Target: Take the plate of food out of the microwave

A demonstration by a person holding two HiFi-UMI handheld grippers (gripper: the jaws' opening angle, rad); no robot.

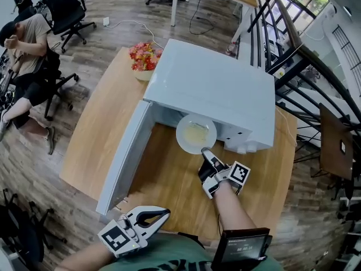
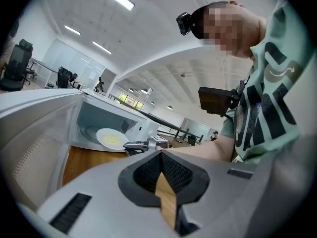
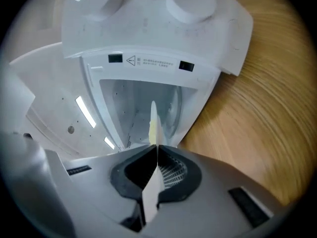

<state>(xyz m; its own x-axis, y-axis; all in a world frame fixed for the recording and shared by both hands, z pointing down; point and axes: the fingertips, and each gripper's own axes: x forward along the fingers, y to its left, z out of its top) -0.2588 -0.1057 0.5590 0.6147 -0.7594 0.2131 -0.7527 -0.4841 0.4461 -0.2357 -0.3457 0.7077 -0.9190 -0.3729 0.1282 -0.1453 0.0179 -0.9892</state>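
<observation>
The right gripper (image 1: 206,152) is clamped on the near rim of the round white plate of pale yellow food (image 1: 195,132). The plate sits just ahead of it, half inside the open white microwave (image 1: 220,89) on the wooden worktop (image 1: 169,179). The left gripper (image 1: 159,213), well behind and to its left, is closed on nothing.

Right claw (image 2: 127,146) grips plate (image 2: 110,138); microwave (image 2: 97,115) open.
</observation>
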